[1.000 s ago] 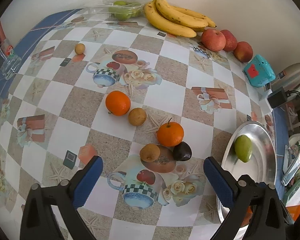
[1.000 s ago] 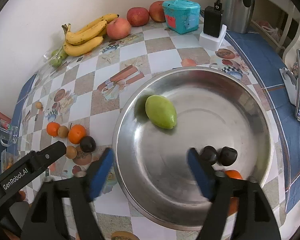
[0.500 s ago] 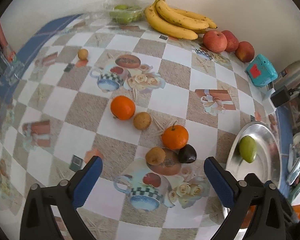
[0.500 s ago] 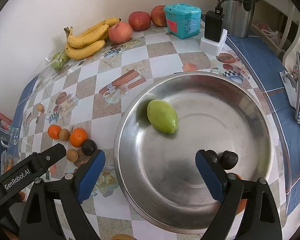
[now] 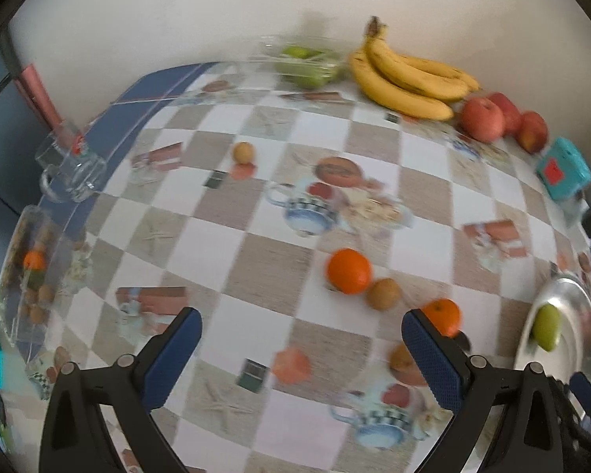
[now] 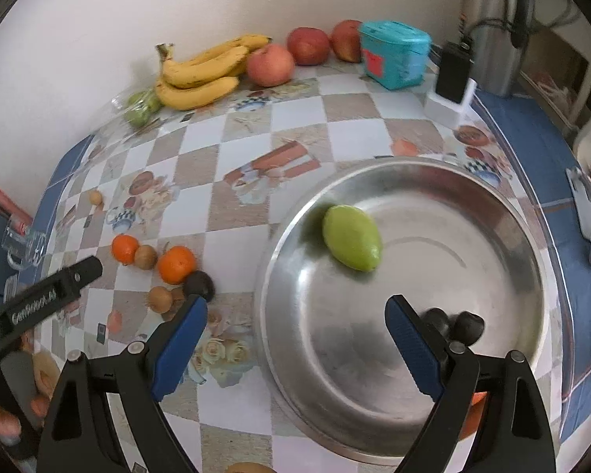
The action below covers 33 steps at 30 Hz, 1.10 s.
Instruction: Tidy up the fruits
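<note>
Right gripper (image 6: 295, 331): jaws spread wide, nothing betw. them, hanging over near rim of steel bowl (image 6: 504, 213). Bowl sits at table's right side, by blue border; holds green mango (image 6: 351, 237) toward its left wall, 2 dark round fruits (image 6: 455, 325) touching each other near right finger, plus sth orange at bowl's near edge, mostly hidden behind that finger. Left gripper (image 5: 301, 349): released, wide, empty, over checked tablecloth (image 5: 212, 244) nr front edge; view blurred. Loose fruit cluster mid-table, left of bowl: orange (image 6: 125, 249), brown kiwi-like fruit (image 6: 145, 257) touching it, 2nd orange (image 6: 177, 264), dark avocado-like fruit (image 6: 199, 284) just beside, another brown fruit (image 6: 160, 298) nr front. Small tan fruit (image 6: 95, 197) alone toward left edge. Back edge along wall: bag of green fruit (image 6: 140, 107), banana bunch (image 6: 201, 73), 3 red apples (image 6: 270, 65) in a row, teal box (image 6: 394, 54). Back right corner: black charger on white base (image 6: 451, 90), steel flask (image 6: 492, 27). Glass mug (image 5: 73, 171) on left edge
</note>
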Tool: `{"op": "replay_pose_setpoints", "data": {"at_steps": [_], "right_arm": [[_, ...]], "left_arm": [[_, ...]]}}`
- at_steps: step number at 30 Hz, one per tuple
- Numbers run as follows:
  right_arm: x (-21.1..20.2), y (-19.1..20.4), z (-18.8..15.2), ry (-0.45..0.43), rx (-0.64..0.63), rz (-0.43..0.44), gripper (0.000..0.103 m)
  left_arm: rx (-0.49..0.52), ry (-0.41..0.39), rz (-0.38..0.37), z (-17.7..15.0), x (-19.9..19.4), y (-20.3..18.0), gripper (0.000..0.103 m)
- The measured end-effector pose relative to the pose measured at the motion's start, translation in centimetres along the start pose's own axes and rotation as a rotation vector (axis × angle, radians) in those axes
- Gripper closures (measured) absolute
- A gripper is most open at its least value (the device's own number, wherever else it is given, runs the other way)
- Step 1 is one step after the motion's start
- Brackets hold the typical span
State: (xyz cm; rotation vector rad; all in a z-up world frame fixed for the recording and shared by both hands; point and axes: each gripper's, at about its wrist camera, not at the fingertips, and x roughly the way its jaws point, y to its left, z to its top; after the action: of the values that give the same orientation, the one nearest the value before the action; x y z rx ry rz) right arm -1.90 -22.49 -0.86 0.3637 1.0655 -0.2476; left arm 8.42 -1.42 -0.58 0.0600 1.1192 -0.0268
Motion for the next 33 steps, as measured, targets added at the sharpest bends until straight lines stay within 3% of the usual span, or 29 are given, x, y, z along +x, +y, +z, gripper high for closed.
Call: {"op": "replay_pose_setpoints", "data": {"at_steps": [10, 15, 20, 25, 33], "right_arm": [[-1.1, 4.7, 0.3, -0.083, -0.119, 0.103, 0.011], [0.0, 6.7, 0.1, -0.053, -0.182, 0.107, 0.011], [1.3, 6.5, 0.0, -0.016, -0.139, 0.116, 0.012], [1.7, 6.6, 0.3, -0.014, -0.121, 0.113, 0.034], [3.7, 7.5, 0.1, 0.040, -0.166, 0.088, 0.047]], "left_arm": [[-0.130, 0.035, -0.002, 0.8, 1.2, 3.9, 0.000], [-0.140, 0.052, -0.022, 0.7, 1.4, 3.9, 0.000], [-0.131, 0.049, -0.038, 0.7, 1.3, 3.5, 0.000], [-0.126, 0.065, -0.073, 0.5, 1.5, 3.1, 0.000], [-0.147, 0.159, -0.162, -0.1, 3.2, 2.3, 0.000]]}}
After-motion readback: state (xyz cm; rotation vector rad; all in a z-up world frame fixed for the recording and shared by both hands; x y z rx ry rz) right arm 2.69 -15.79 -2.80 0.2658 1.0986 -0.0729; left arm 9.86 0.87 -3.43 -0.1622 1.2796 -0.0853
